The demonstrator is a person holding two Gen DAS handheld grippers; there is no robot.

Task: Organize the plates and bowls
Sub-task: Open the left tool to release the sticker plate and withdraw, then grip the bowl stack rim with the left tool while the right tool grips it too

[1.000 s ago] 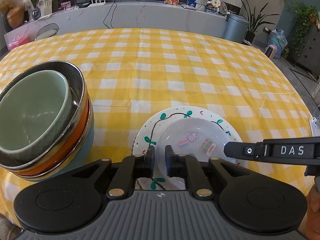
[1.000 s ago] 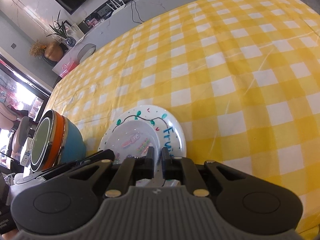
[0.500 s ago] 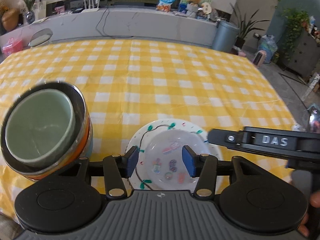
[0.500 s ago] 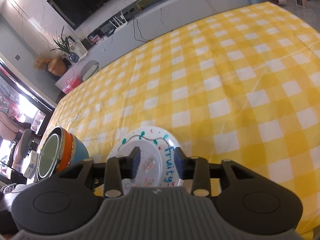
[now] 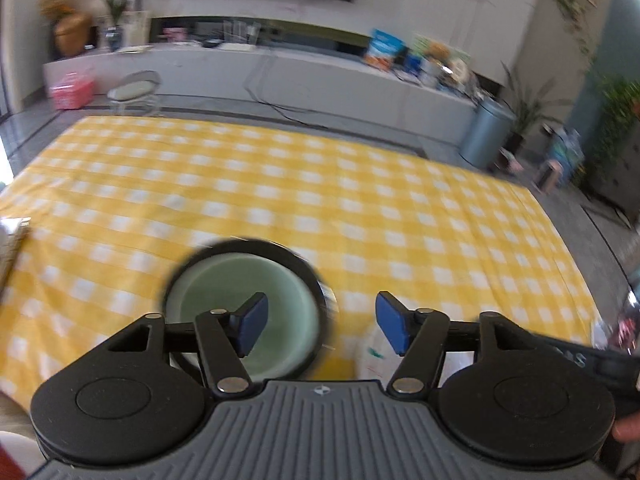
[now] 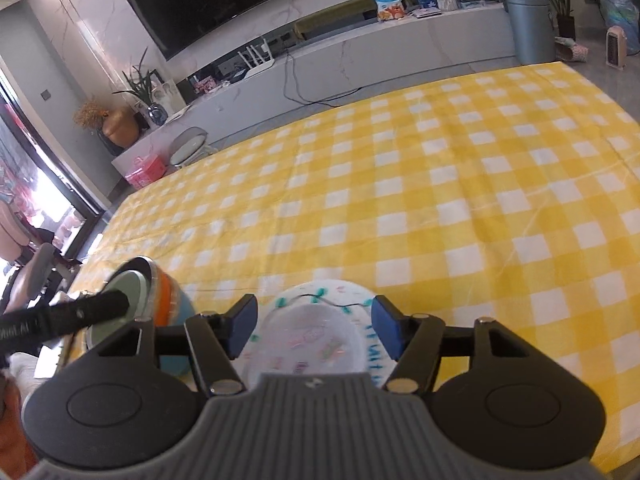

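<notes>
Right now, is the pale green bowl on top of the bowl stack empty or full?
Empty. The left wrist view looks straight into the pale green bowl: only its smooth bare inside shows.

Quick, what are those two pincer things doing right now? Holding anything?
Left gripper: open, jaws just been opening, holding nothing.
Right gripper: open, jaws just been opening, nothing gripped; the plates lie below.

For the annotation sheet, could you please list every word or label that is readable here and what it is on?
"Fruity" in blue on the rim of the white plate; blurred, only partly legible.
"AS" on the right gripper arm, the start cut off.
Lettering on the left gripper arm: too blurred.
Blue snack bag print: too small.
</notes>
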